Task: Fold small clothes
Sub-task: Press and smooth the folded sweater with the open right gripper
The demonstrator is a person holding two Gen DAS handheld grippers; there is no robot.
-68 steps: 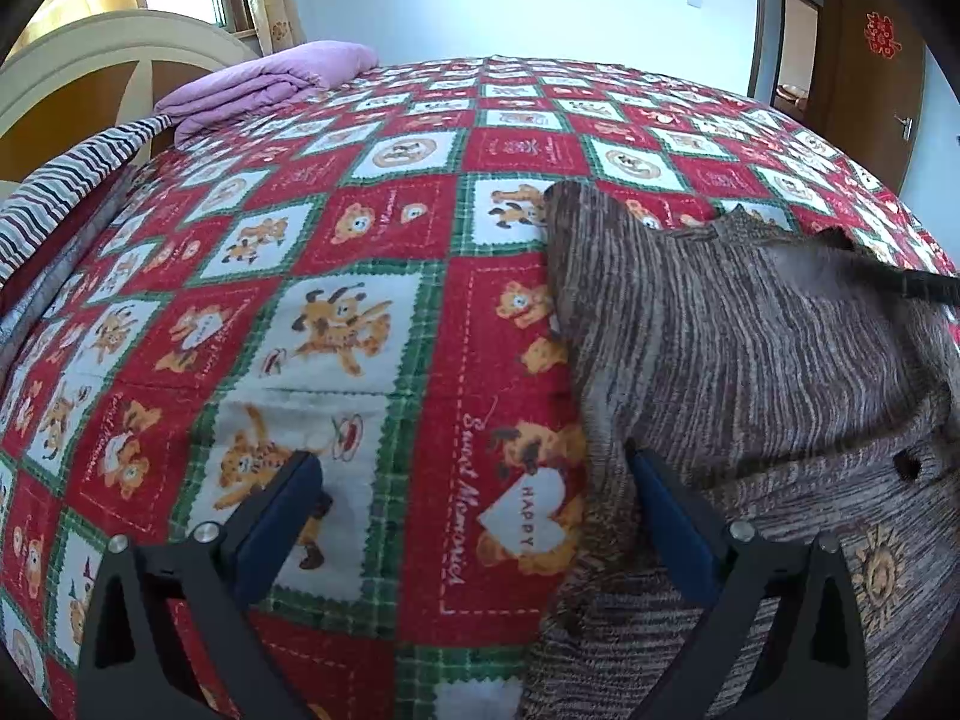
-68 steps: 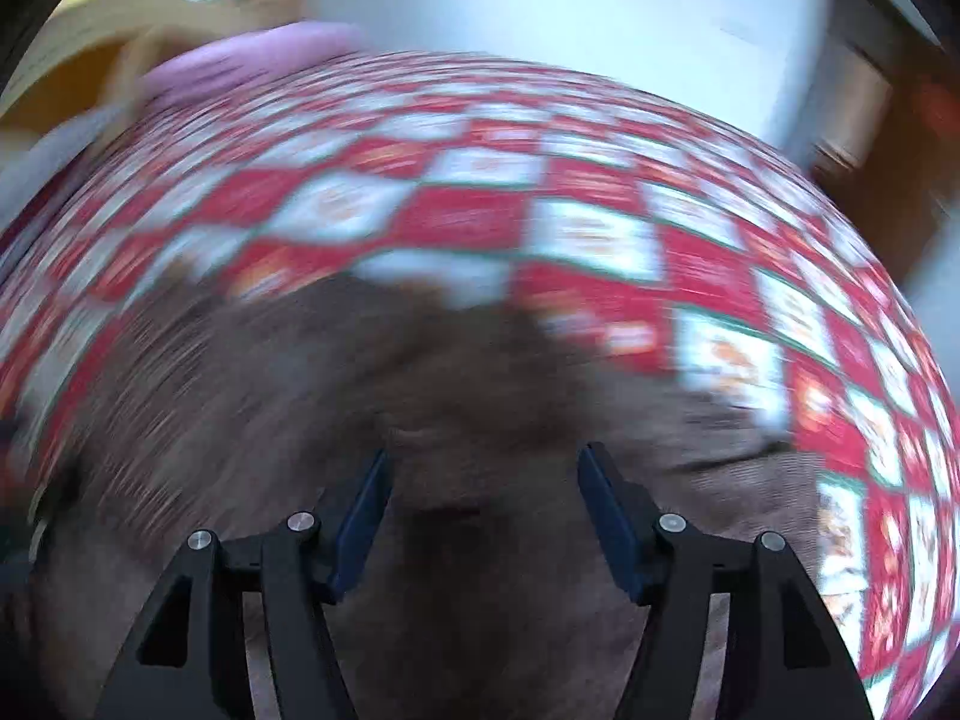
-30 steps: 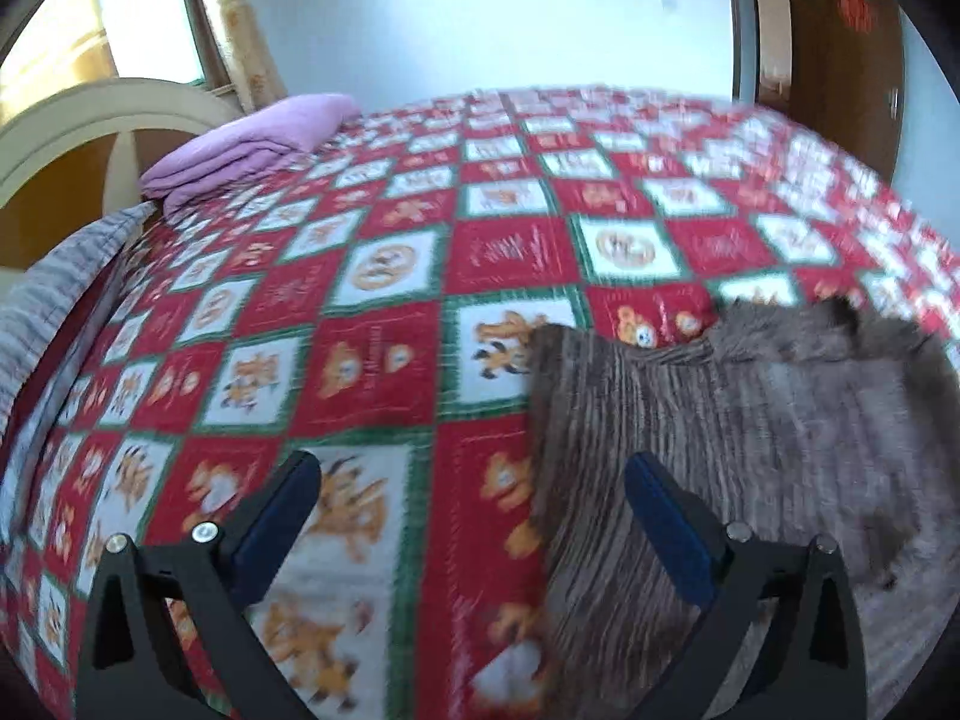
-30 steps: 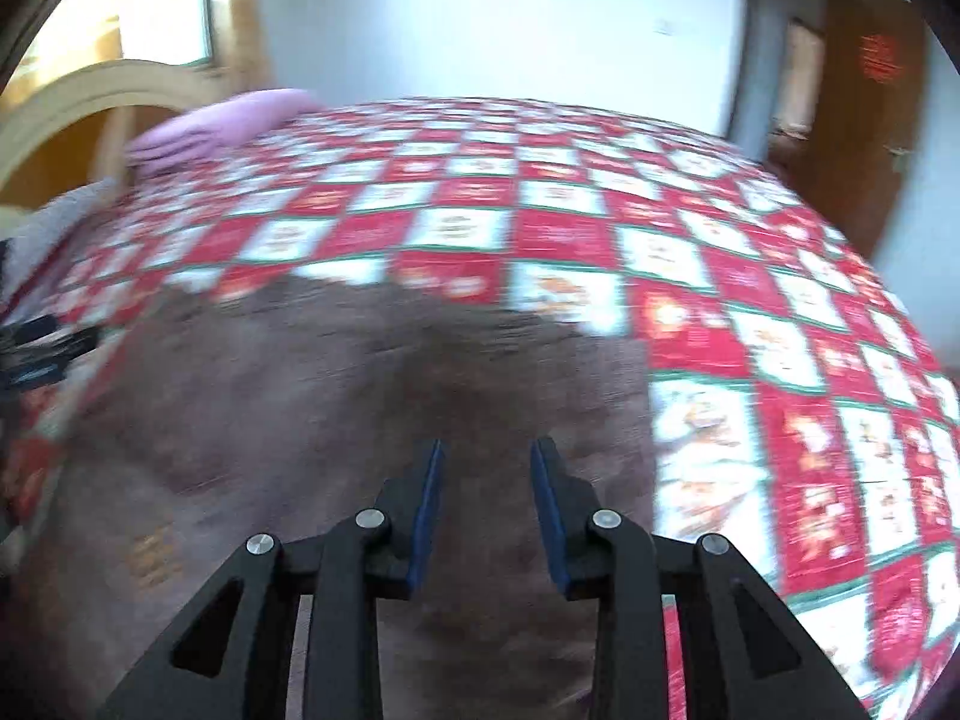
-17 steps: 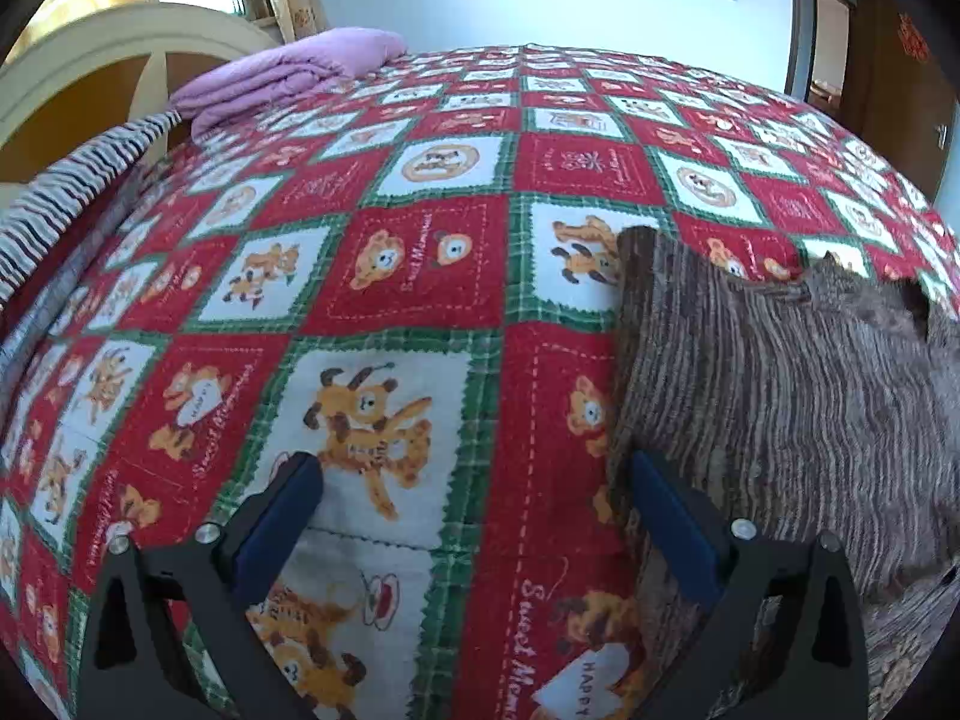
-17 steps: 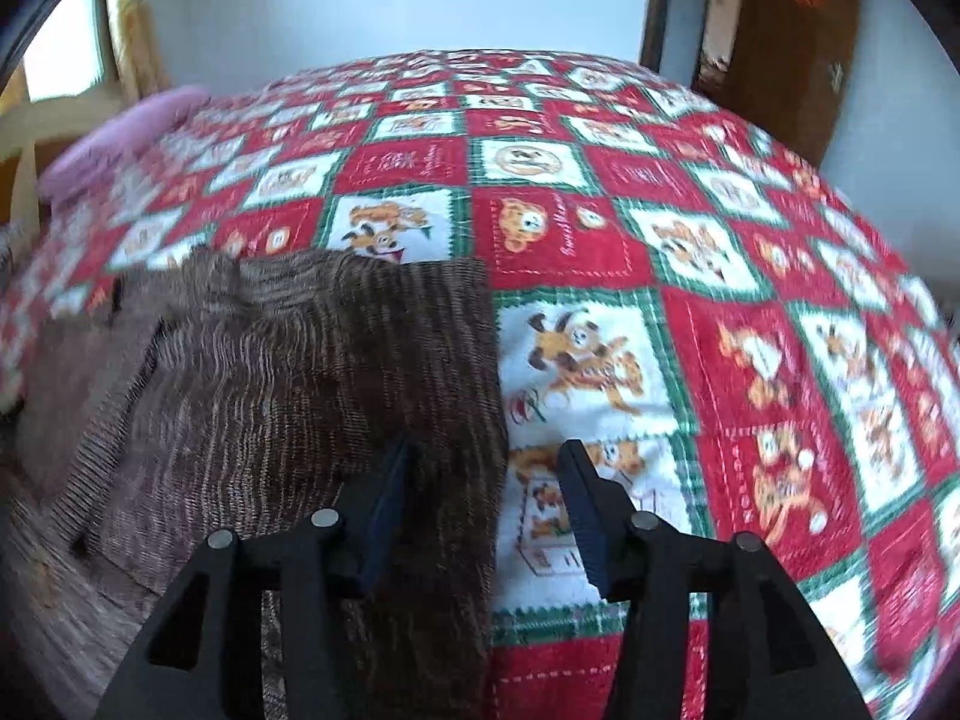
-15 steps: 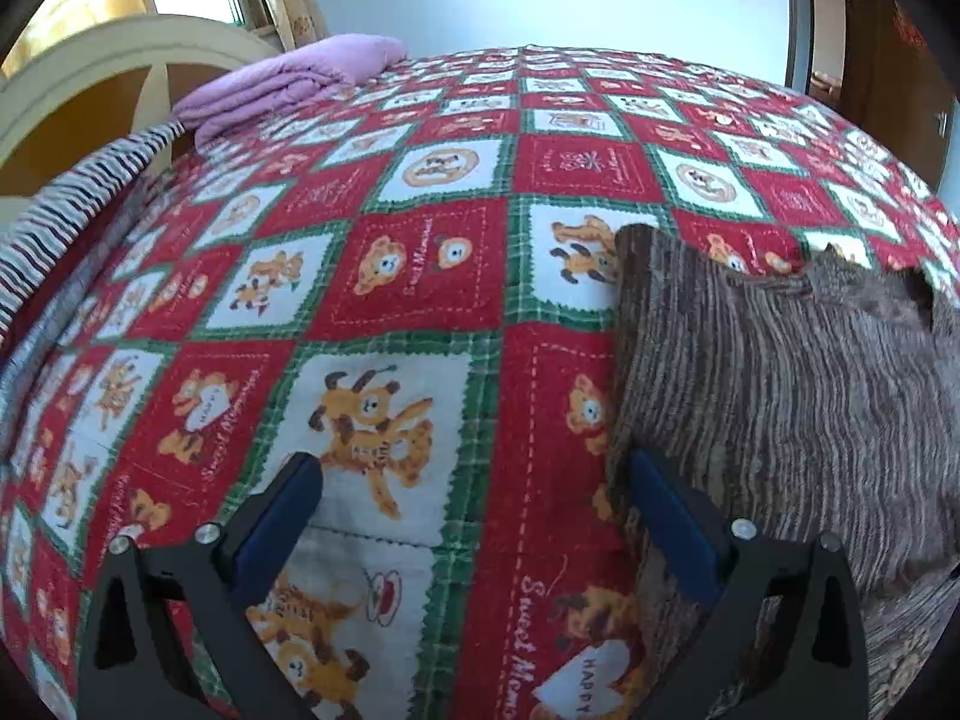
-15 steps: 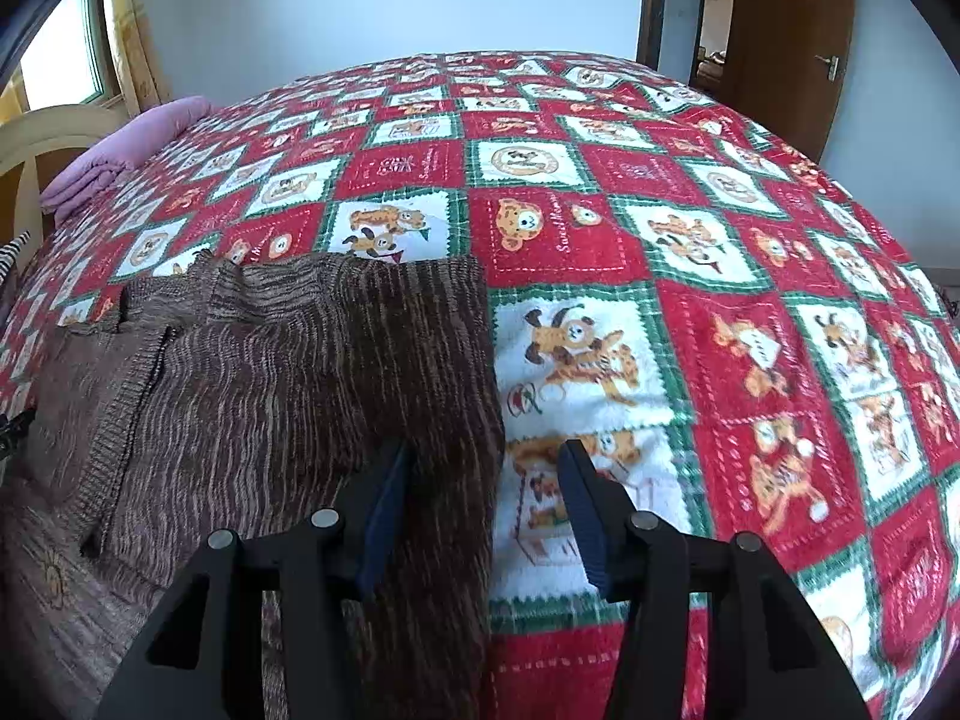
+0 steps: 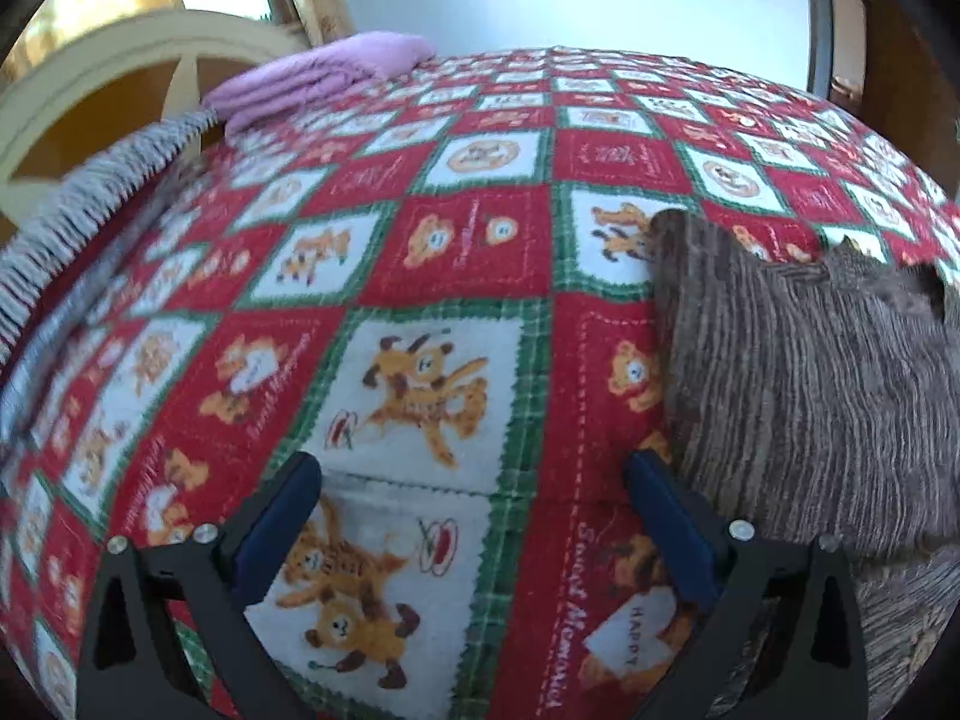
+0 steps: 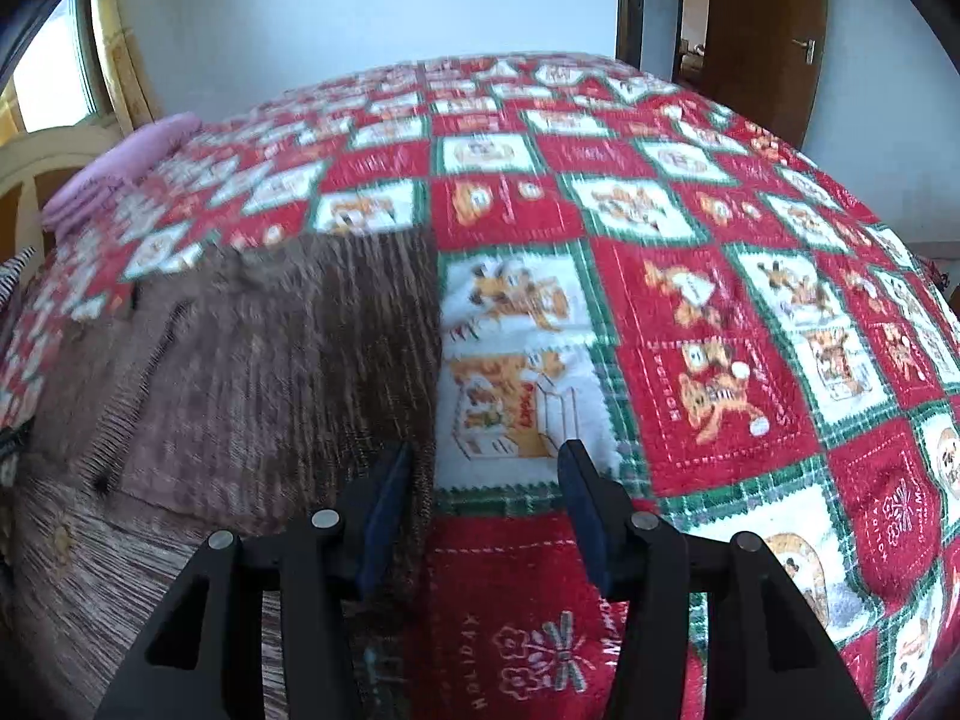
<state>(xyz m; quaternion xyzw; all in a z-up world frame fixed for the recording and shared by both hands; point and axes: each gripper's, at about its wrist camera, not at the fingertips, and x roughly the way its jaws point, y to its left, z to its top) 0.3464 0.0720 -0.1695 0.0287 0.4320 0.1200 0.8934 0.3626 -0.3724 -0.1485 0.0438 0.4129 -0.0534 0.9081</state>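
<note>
A brown knitted sweater (image 9: 810, 390) lies flat on the red, green and white patchwork quilt (image 9: 420, 270), its sides folded in over the body. My left gripper (image 9: 468, 468) stands wide open over bare quilt, its right finger beside the sweater's left folded edge. In the right wrist view the sweater (image 10: 288, 372) fills the left half. My right gripper (image 10: 486, 453) is open at the sweater's right edge. That edge reaches just past the left finger into the gap, and the pads do not press on it.
A folded purple blanket (image 9: 324, 78) lies at the far left of the bed, beside a cream headboard (image 9: 120, 60) and a striped cloth (image 9: 90, 180). A brown door (image 10: 762, 30) stands beyond the bed at the right. Bare quilt (image 10: 720, 300) stretches right of the sweater.
My right gripper's jaws have widened, and it has moved from over the sweater's middle to its right edge. My left gripper has slid left, off the sweater and beside its left edge.
</note>
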